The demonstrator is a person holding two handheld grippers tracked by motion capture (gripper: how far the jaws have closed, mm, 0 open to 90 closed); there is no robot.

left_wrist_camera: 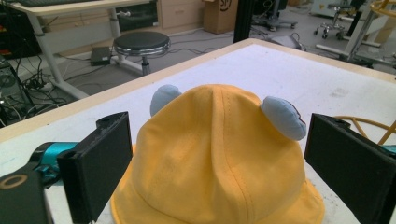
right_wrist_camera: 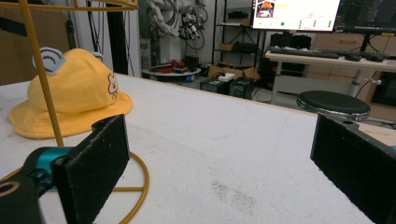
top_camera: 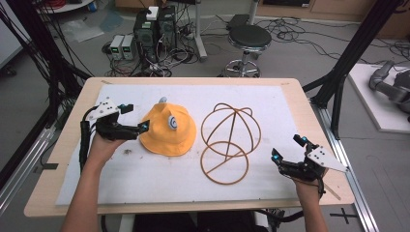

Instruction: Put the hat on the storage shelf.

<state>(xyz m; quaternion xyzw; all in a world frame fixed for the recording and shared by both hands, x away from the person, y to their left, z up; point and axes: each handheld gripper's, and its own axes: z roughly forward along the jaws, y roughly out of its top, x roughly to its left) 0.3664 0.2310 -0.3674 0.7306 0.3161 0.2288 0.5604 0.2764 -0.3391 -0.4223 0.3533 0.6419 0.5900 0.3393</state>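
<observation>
Left hand-held gripper (top_camera: 135, 117) wide open, jaws either side of yellow bucket hat (top_camera: 168, 129); right hand-held gripper (top_camera: 288, 148) wide open, empty, beside wire hat stand (top_camera: 230, 141).

A white mat (top_camera: 145, 179) covers most of the wood-edged bench (top_camera: 48, 193). A small dark smudge (top_camera: 128, 152) marks the mat near its left part. Behind the bench, on the grey floor (top_camera: 300, 53), stands a black round stool (top_camera: 249, 38) on a chrome base. Left of it sit dark computer towers (top_camera: 154, 29) and two small pale boxes (top_camera: 122, 47), amid loose cables (top_camera: 295, 34). A monitor (right_wrist_camera: 295, 14) is lit on a far desk.
</observation>
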